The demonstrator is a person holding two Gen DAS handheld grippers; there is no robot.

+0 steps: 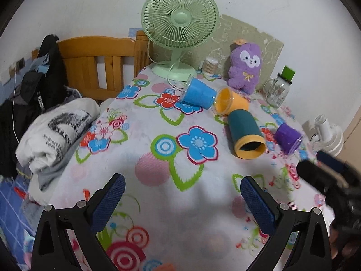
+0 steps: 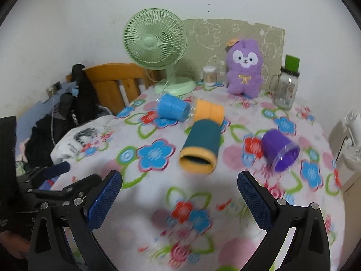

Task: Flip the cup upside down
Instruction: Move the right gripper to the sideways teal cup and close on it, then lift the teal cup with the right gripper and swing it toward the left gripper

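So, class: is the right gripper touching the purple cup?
Apart. The right wrist view shows the right gripper open, with flowered cloth plainly visible between its fingertips and the purple cup lying on its side.

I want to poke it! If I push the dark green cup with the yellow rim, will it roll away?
Probably yes. The dark green cup lies on its side on the flowered tablecloth, so its round wall may roll. It would likely curve, if its rim is wider than its base. It looks like light plastic, and the soft cloth may slow it.
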